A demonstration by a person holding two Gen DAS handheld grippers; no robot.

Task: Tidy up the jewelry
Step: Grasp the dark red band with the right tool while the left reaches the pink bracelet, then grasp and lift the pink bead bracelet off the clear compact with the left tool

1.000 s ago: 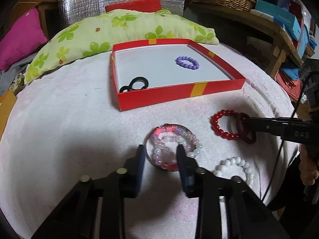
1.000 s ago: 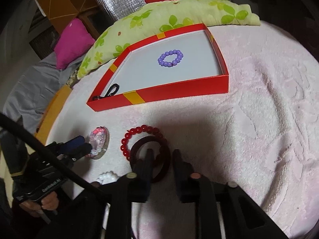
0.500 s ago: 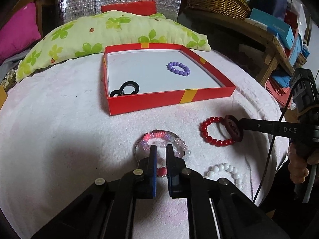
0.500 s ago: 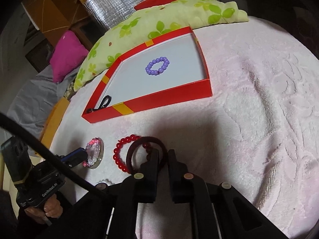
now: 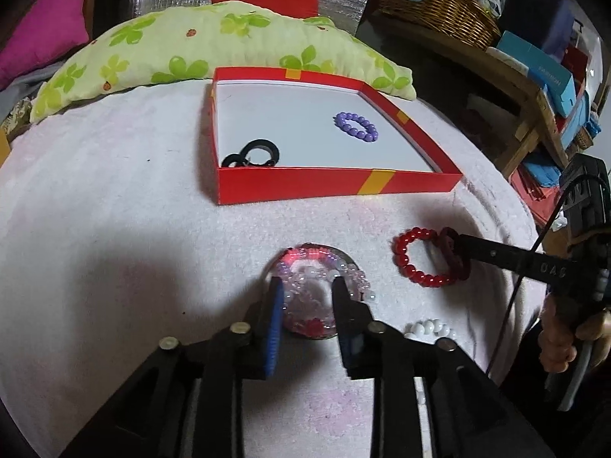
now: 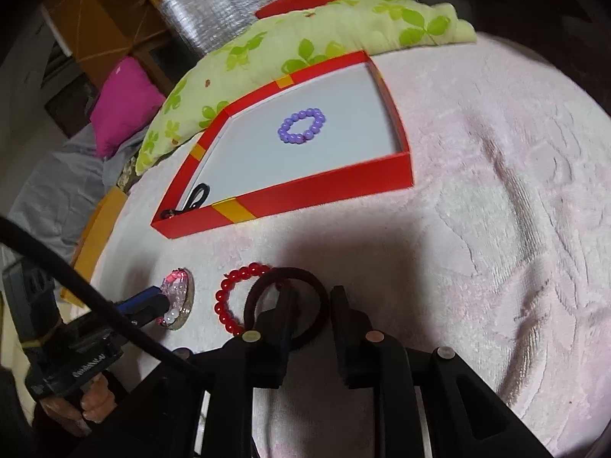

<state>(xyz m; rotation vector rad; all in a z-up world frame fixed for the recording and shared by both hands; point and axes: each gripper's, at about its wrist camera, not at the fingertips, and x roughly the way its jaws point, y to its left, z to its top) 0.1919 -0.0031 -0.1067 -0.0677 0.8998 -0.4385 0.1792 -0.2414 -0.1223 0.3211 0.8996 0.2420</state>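
Note:
A pile of pink and clear bead bracelets (image 5: 309, 267) lies on the pale pink blanket. My left gripper (image 5: 307, 295) straddles its near part; the jaws are opening and the beads lie loose between them. A dark maroon ring (image 6: 290, 273) overlaps a red bead bracelet (image 6: 221, 301). My right gripper (image 6: 310, 305) has one finger inside the ring and one outside; its jaws are opening and a gap shows beside the rim. The red box (image 5: 336, 191) behind holds a purple bead bracelet (image 5: 356, 126) and black rings (image 5: 252, 152).
A white bead bracelet (image 5: 429, 328) lies right of my left gripper. A green-leaf pillow (image 5: 191, 49) borders the blanket behind the box. A wicker basket (image 5: 439, 7) and shelves stand at the far right. A person's hand (image 5: 557, 343) grips the right tool.
Half a second ago both pairs of jaws were closed on their pieces; now both stand apart again. The left gripper has rolled slightly over the pink pile.

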